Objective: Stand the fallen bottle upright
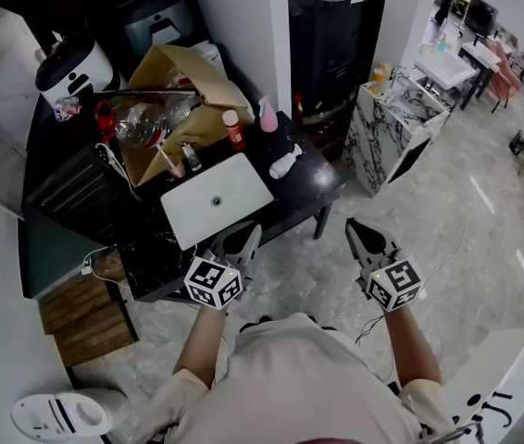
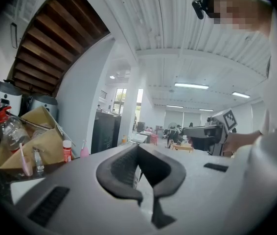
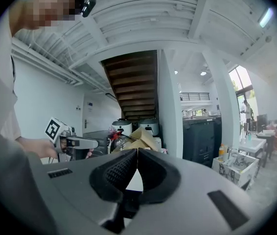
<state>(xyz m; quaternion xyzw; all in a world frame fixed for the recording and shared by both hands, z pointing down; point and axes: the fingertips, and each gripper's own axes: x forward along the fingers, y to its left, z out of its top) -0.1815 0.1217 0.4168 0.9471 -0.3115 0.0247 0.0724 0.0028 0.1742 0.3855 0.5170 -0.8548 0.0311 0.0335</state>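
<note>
A small white bottle (image 1: 285, 163) lies on its side near the right end of the black table (image 1: 322, 188). Behind it a red-capped bottle (image 1: 233, 129) and a pink spray bottle (image 1: 268, 116) stand upright. My left gripper (image 1: 251, 237) hovers at the table's front edge, shut and empty, with its jaws pressed together (image 2: 138, 148). My right gripper (image 1: 356, 229) hangs over the floor to the right of the table, also shut on nothing (image 3: 137, 153). Both point level toward the table. Neither gripper view shows the white bottle.
A white rectangular tray (image 1: 216, 202) lies on the table in front of my left gripper. An open cardboard box (image 1: 179, 91) with a clear bottle and clutter stands behind it. Beyond are rice cookers (image 1: 75, 67), a white pillar (image 1: 243, 17) and a marble-patterned cabinet (image 1: 392, 128).
</note>
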